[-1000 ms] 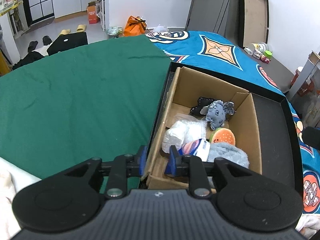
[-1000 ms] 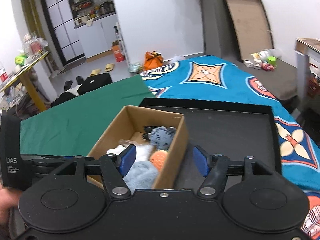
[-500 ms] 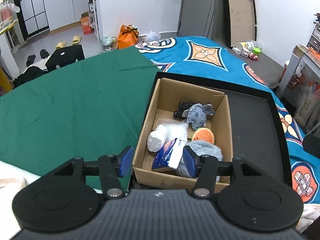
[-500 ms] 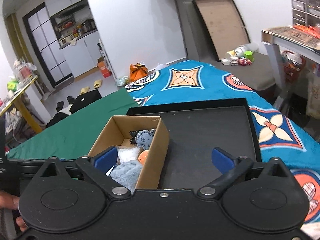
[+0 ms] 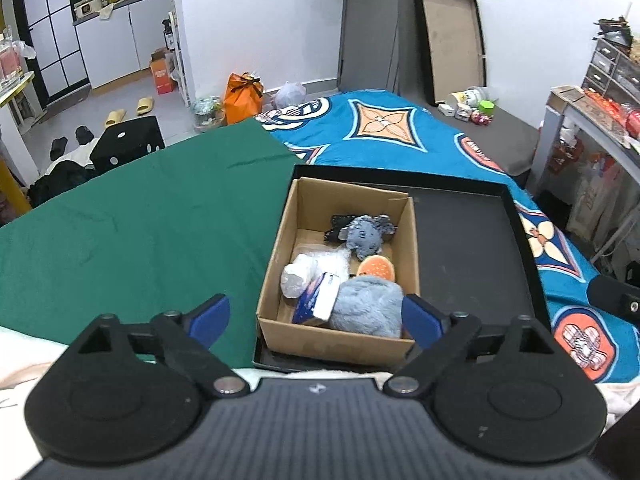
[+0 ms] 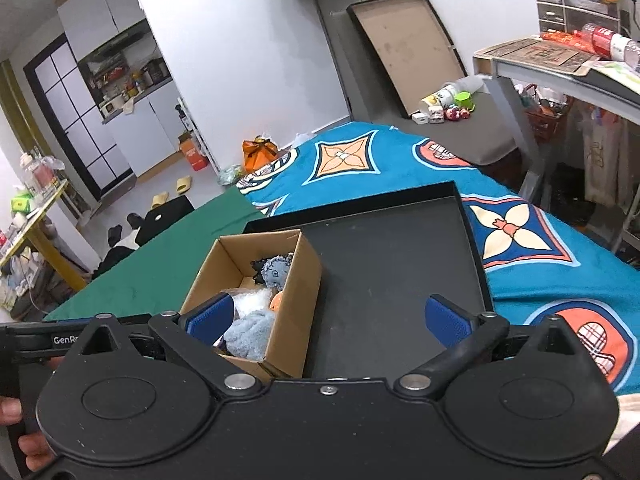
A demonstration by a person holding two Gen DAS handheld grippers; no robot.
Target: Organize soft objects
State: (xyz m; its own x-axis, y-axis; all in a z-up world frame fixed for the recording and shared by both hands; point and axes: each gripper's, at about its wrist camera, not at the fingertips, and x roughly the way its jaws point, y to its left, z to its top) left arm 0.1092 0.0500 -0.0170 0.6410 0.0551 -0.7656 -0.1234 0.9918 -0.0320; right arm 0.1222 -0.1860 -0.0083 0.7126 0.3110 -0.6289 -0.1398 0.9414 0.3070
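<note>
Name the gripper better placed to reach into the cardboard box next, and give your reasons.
Left, probably. The left gripper is open and lined up with the cardboard box, its fingers framing the soft items. The right gripper, also open, mostly faces the bare black tray, with the box off to its left.

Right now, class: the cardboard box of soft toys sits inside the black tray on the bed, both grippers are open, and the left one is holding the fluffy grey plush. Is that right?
One thing is wrong: the left gripper holds nothing. The left wrist view shows its jaws spread wide, with the fluffy grey plush lying inside the cardboard box. The box does sit in the black tray, and the right gripper is open too.
</note>
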